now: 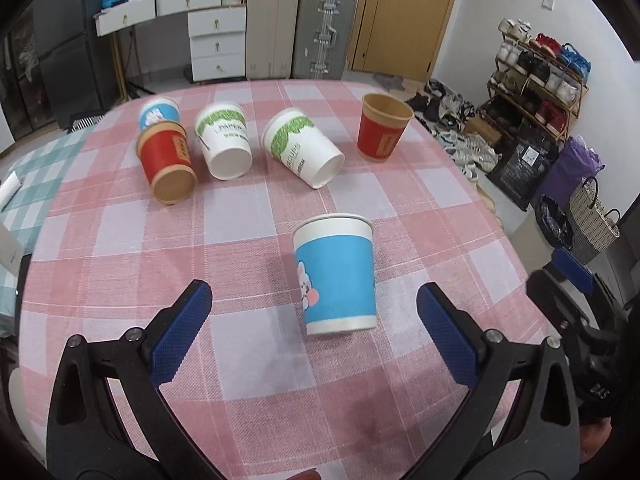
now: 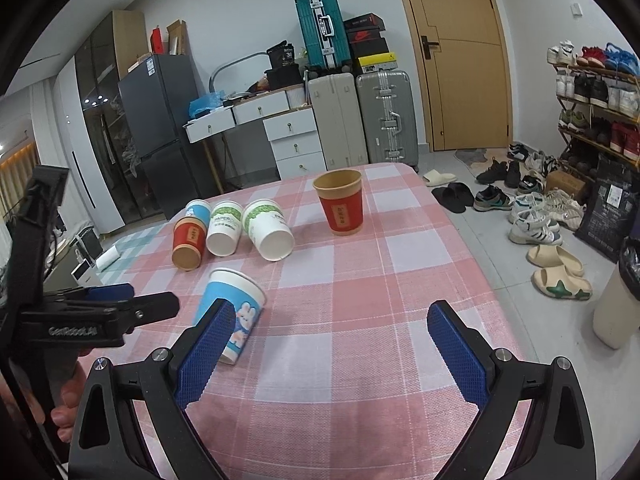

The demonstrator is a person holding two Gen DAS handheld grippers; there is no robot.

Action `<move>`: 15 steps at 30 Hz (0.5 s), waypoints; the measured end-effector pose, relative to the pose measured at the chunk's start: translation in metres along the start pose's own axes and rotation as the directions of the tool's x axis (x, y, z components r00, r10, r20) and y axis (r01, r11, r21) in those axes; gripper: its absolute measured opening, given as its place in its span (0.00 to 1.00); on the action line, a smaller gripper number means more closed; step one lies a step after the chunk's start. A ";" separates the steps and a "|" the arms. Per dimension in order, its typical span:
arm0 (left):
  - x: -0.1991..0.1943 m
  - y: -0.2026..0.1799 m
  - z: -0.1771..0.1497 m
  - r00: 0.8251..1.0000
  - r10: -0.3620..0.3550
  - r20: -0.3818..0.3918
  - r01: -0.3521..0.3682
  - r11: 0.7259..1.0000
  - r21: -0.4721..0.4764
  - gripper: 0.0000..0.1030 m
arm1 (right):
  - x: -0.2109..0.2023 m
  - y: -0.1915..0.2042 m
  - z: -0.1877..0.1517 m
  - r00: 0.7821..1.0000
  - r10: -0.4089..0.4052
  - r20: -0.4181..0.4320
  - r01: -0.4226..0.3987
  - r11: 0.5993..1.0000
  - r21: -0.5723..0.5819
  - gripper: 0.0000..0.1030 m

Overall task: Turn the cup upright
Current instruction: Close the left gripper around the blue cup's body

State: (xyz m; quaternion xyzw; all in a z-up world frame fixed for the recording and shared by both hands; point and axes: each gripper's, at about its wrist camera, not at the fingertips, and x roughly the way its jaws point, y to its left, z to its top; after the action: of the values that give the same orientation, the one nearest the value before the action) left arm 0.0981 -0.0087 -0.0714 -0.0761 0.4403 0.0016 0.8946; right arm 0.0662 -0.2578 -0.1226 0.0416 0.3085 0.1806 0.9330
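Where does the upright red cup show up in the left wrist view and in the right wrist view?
Left wrist: upright red cup sits upper right of centre, near the table's far edge.
Right wrist: same cup sits just above centre, at the far edge.
Shared landmark: the grey suitcase stands behind it in both.

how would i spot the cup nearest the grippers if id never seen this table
On the pink checked tablecloth, look nearer than the row of tipped cups. The blue cup with a cartoon rabbit stands there alone, upright, unlike the other blue one lying at the row's far left.

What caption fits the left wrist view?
Open left gripper faces an upright blue paper cup; four cups lie tipped beyond.
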 end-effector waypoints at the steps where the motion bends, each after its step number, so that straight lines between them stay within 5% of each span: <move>1: 0.011 0.000 0.003 0.999 -0.006 -0.033 0.006 1.000 0.001 0.99 | 0.002 -0.003 0.000 1.000 -0.001 -0.001 0.001 1.000 0.002 0.96; 11: 0.091 -0.008 0.025 0.980 -0.029 -0.198 0.026 1.000 -0.017 0.99 | 0.024 -0.015 -0.002 0.999 0.029 -0.030 -0.028 0.999 0.030 0.96; 13: 0.100 -0.007 0.028 0.976 -0.027 -0.218 0.020 0.999 -0.034 0.93 | 0.028 -0.016 -0.002 0.998 0.043 -0.036 -0.042 0.998 0.042 0.96; 15: 0.110 -0.005 0.028 0.969 -0.039 -0.245 0.026 0.998 -0.055 0.73 | 0.029 -0.014 -0.003 0.998 0.046 -0.039 -0.044 0.998 0.042 0.96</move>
State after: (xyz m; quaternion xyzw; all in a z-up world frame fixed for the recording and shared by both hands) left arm 0.1875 -0.0171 -0.1402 -0.1058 0.5461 -0.0113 0.8309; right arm 0.0907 -0.2609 -0.1438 0.0643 0.3298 0.1960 0.9212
